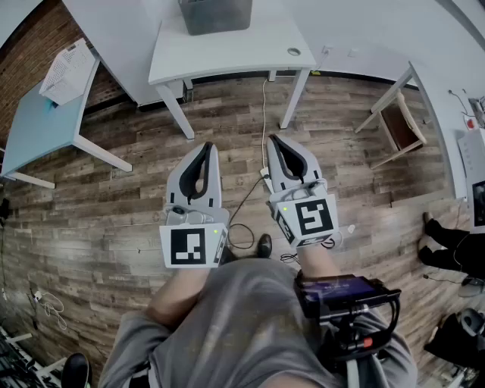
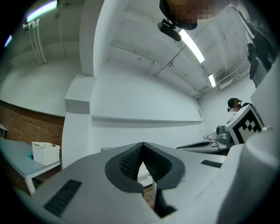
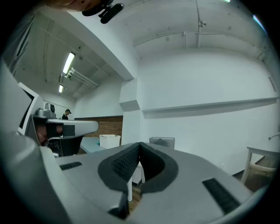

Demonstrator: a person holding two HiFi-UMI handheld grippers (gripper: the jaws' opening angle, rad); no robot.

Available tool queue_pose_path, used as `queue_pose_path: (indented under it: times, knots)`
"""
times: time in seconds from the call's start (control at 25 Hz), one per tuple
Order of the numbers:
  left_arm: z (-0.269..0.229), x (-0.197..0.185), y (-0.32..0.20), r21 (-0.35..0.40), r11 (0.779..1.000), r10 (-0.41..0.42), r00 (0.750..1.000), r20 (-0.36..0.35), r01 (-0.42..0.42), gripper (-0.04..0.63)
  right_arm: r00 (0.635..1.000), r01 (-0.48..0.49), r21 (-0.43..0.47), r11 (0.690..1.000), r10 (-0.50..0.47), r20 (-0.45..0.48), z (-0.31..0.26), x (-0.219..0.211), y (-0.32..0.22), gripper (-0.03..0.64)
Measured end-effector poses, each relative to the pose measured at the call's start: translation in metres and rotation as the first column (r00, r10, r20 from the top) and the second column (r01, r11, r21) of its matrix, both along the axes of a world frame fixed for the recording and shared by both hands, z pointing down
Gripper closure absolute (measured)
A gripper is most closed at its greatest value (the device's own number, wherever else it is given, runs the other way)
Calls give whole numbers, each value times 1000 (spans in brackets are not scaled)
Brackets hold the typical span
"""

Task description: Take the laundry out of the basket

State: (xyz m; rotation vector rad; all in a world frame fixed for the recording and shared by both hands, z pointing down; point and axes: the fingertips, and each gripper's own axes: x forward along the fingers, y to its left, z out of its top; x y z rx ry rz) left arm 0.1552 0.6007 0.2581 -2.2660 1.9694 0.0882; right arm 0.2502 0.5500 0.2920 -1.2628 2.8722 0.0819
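– Left gripper (image 1: 205,145) and right gripper (image 1: 274,139) are both clenched, tips pressed together with nothing caught between them. They sit side by side, roughly level, above the wooden plank floor (image 1: 114,220).

– And the room around them?

– From the head view, a white table (image 1: 227,64) sits straight ahead with a grey bin (image 1: 214,15) on top. Off to the left is a pale blue table (image 1: 34,132) against a brick wall (image 1: 26,49). The white basket (image 1: 68,72) stands on that blue table, well apart from both grippers. What lies inside it, I can't tell.

– Anything over on the right?

– A wooden chair (image 1: 402,125), and someone's legs (image 1: 447,242) at the frame's edge. A white cable (image 1: 264,106) drops from the middle table to the floor.

– What do the gripper views add?

– Height! They look out level, so you get the white wall (image 2: 144,96) and the ceiling strip lights (image 2: 192,43), which the head view doesn't catch. The left gripper view shows the basket side-on, slotted walls and all, near the blue table's edge. The right gripper view shows the grey bin side-on on its table, with the other gripper out at its left. The floor, so broad from above, is only a sliver beneath the closed tips in both.
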Motion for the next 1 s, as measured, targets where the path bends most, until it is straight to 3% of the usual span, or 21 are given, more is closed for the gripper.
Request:
queue_pose_path:
  times: [0.44,0.64,1.0]
  knots:
    - [2,25,-23,-19,1000,-3,1000,20,3,588,1000,15,-8,1000,-15,14,4,20,-21,609]
    - [4,42,-35,-21,1000,-17,999,35,17,588,997,23,-4,1000,-22,73,1,39,-35,609]
    - [7,64,-58,-31,999,-42,998,48,43,588,997,32,-50,998,-28,75,16,65,-66,609]
